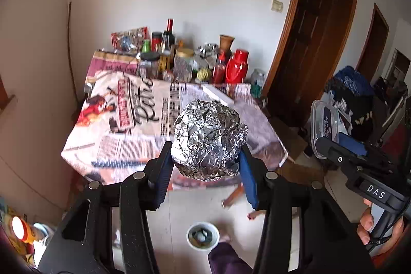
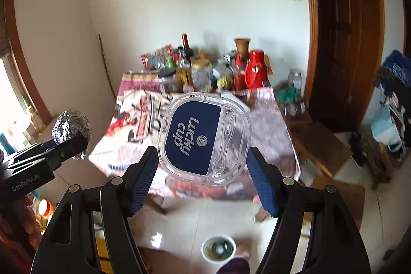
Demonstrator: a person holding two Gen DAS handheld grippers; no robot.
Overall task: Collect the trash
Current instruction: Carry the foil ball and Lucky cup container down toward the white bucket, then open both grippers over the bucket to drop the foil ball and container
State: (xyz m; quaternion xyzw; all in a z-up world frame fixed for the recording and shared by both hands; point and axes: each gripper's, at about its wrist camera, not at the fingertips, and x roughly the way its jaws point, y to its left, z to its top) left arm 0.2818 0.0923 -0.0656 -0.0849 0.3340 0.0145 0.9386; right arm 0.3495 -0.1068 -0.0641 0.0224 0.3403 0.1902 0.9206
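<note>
Surface (image 1: 164, 135) under printed paper, cluttered with bottles and jars along the far edge by the wall. Left tool (image 1: 205, 153) clamps a crumpled foil ball (image 1: 209, 139), held in air before the surface's near edge. Right tool (image 2: 203, 166) grips a clear Lucky Cup lid (image 2: 203, 139), also before that edge. White bowl (image 1: 203, 235) on floor below.

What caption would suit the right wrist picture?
Right tongs grip a clear Lucky Cup lid above the cluttered table; left tongs hold a foil ball.
</note>
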